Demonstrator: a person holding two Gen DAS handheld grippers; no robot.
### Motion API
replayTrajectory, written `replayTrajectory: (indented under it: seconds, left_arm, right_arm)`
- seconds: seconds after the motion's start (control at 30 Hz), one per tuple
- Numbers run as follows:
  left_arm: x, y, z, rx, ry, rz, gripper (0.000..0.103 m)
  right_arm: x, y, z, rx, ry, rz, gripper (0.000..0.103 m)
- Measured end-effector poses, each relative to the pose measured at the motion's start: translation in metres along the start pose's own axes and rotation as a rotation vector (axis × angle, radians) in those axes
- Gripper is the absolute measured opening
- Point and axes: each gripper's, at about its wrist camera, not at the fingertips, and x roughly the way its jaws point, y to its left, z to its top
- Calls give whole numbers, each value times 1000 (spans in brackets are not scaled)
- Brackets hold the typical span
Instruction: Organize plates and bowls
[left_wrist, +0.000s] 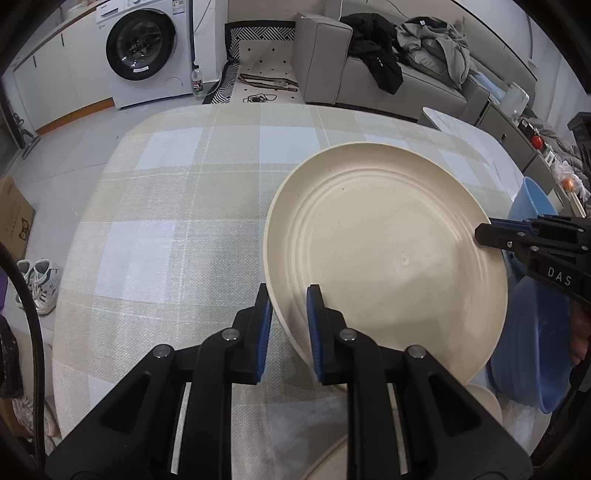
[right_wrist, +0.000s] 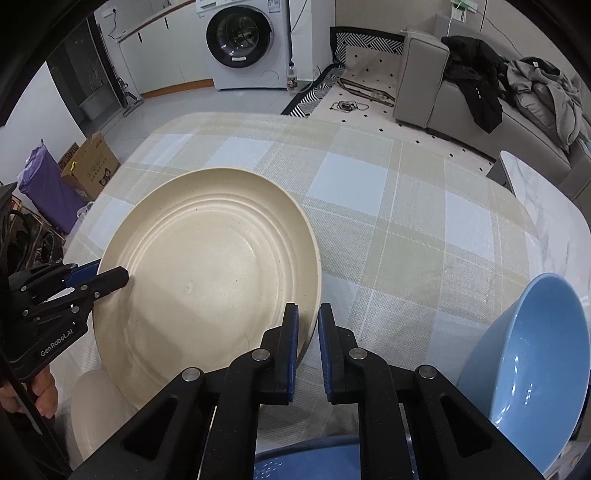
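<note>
A large cream plate with ridged rings hangs just above the checked tablecloth, held from two sides. My left gripper is shut on its near-left rim, blue pads pressing either side of the edge. My right gripper pinches the opposite rim at the right. In the right wrist view the same plate fills the left half. There my right gripper is shut on its right rim, and the left gripper bites the left edge, with a hand below it.
A blue bowl stands tilted at the table's near right, also seen as the blue bowl. Another cream dish lies under the plate's near edge. A blue perforated item sits below my right gripper. Beyond the table are a washing machine and a sofa.
</note>
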Motion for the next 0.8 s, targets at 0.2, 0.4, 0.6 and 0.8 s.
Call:
replayTrajectory:
  seconds: [0.2, 0.4, 0.6, 0.8]
  left_arm:
    - [-26, 4, -2, -6, -40, 8, 16]
    - [-52, 3, -9, -7, -70, 8, 16]
    - [-75, -2, -16, -1, -100, 14, 16]
    - [-99, -6, -26, 10, -133, 17, 16]
  right_arm:
    - [-20, 11, 1, -15, -40, 2, 11]
    - [-37, 18, -3, -21, -74, 10, 11]
    - [-54, 24, -10, -16, -104, 19, 11]
    - [-71, 29, -20, -16, -142, 21, 12]
